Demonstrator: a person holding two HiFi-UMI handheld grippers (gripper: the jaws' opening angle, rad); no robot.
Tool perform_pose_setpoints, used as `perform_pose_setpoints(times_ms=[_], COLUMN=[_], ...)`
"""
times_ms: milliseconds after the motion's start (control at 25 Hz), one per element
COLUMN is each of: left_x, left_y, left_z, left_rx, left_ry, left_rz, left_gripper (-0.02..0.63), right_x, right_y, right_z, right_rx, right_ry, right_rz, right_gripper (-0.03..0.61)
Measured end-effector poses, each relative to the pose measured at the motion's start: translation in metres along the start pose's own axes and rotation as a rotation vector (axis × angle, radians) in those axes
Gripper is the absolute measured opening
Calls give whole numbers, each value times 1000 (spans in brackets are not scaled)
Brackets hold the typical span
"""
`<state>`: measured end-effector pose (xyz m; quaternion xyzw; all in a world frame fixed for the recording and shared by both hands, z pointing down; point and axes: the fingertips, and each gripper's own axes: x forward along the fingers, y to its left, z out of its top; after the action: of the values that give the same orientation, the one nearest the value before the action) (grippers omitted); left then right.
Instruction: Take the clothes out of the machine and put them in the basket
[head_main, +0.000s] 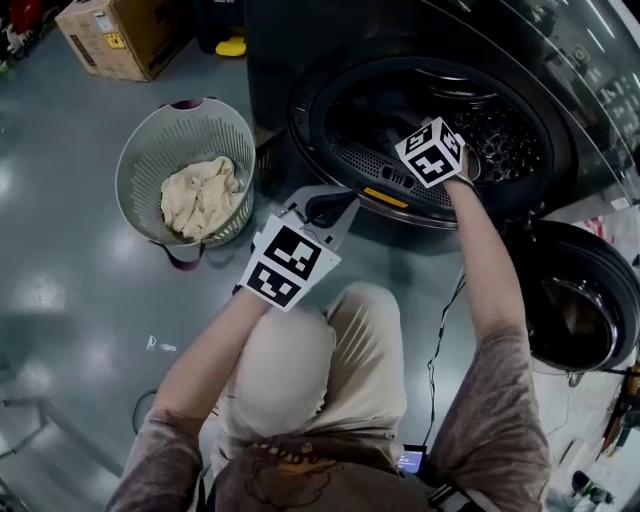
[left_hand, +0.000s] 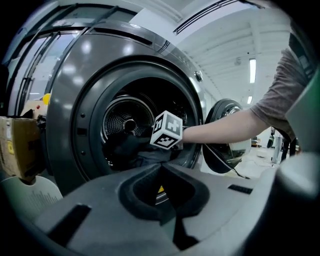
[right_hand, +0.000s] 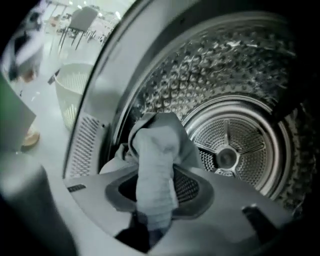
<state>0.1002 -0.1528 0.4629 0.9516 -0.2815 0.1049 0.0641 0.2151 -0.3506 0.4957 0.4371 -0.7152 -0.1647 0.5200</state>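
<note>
I see a workshop-like room with a smooth, glossy grey floor (head_main: 60, 290) that throws back the ceiling lights. The dark machine (head_main: 300, 40) stands at the far edge of the floor, and its round door (head_main: 585, 300) is swung open to the right. A black cable (head_main: 437, 340) trails over the floor below the door.

My right gripper (right_hand: 156, 200) is reaching into the mouth of the perforated steel drum (right_hand: 240, 85). Its jaws are clamped on a pale grey garment (right_hand: 156, 150), which stands up bunched between them. The garment hangs at the drum's front lip, on the left side of the opening. It is not out of the machine. More dark cloth (left_hand: 125, 150) lies low in the drum behind it.

My left gripper (head_main: 325, 208) hangs outside, just in front of the lower left rim of the opening. Its jaws are pressed together with nothing between them.

The slatted plastic basket (head_main: 135, 165) sits on the floor to the left of the machine, near it but apart. A crumpled cream cloth (head_main: 200, 195) lies in its bottom.

Toward the floor's far left corner there is a cardboard box (head_main: 125, 35), with a small yellow object (head_main: 232, 46) just to its right against the machine's base. In the right gripper view, chairs and tables show dimly across the room beyond the basket, but they are too blurred for me to say more.
</note>
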Motion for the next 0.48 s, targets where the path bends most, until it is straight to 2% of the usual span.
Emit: perform_pose_setpoints(times_ms=[240,480], left_x=[2,6], left_y=[-2,-3], left_z=[0,2], left_rx=[9,27], left_ry=[-5,-4], left_rz=[34,65], left_gripper=[6,6], right_x=[-53,-99], right_y=[-3,8], right_z=[2,-4], right_rx=[80,227], right_ry=[-64,-127], right_rz=[-11,23], right_gripper=[132,132])
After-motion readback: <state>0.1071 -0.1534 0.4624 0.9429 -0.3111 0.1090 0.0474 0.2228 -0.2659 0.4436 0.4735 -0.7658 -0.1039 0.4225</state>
